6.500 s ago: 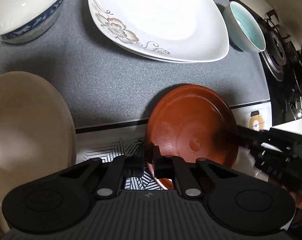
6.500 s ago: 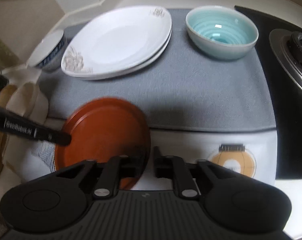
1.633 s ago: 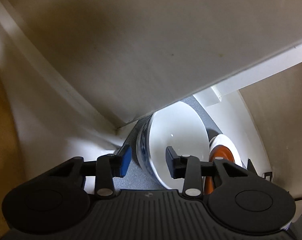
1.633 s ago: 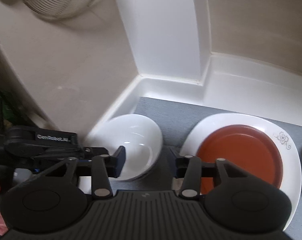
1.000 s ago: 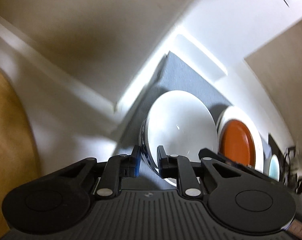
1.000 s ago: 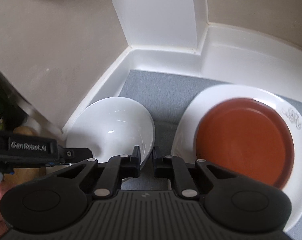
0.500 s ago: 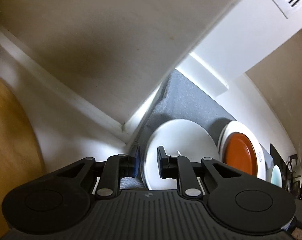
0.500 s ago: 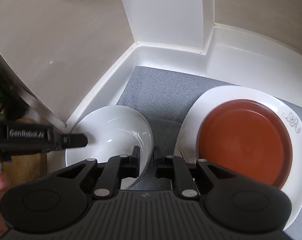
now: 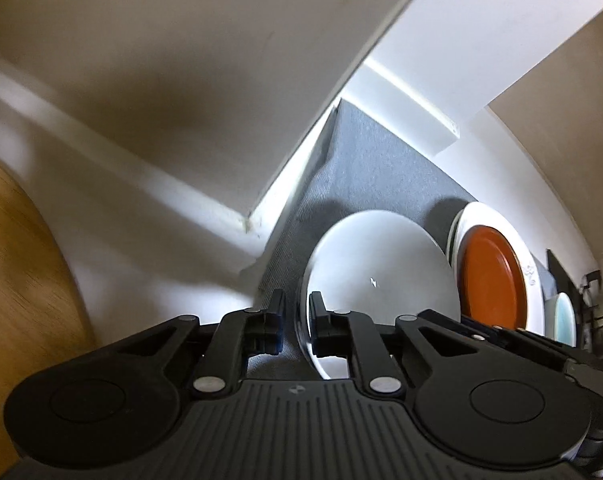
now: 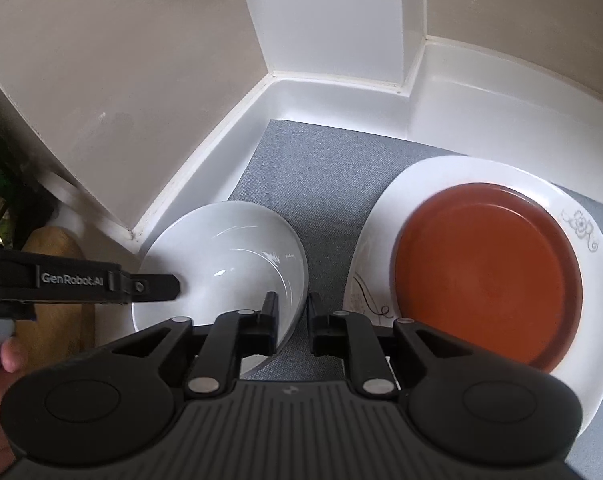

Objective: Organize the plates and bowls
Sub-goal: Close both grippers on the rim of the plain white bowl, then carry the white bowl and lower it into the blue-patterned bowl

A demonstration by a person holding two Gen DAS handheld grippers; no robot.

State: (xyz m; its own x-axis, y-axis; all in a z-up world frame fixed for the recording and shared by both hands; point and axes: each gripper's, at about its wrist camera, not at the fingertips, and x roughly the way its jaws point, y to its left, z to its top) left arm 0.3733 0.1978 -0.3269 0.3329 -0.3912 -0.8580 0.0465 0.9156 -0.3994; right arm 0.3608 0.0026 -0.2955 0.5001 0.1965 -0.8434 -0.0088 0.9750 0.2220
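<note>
Both grippers have shifted little since a moment ago. Left gripper (image 9: pixel 295 320) is closing on the near rim of the white bowl (image 10: pixel 229 256); right gripper (image 10: pixel 291 326) is opening slightly, still straddling the rim opposite. Just right of the bowl, on the grey mat (image 10: pixel 321 168), the red plate (image 10: pixel 487 276) sits on the white plate (image 10: pixel 381 216).

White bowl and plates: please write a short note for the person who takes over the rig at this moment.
Left hand-held gripper: jaws closing on the glossy white ceramic bowl, at its rim.
Right hand-held gripper: astride the opposite rim; whether it presses is unclear.
The bowl is at the corner of the grey fabric mat. The round red-brown plate lies on the white flower-patterned plate.
Done: plates stacked.
Left: probably put this bowl with the small turquoise bowl beyond the plates.
</note>
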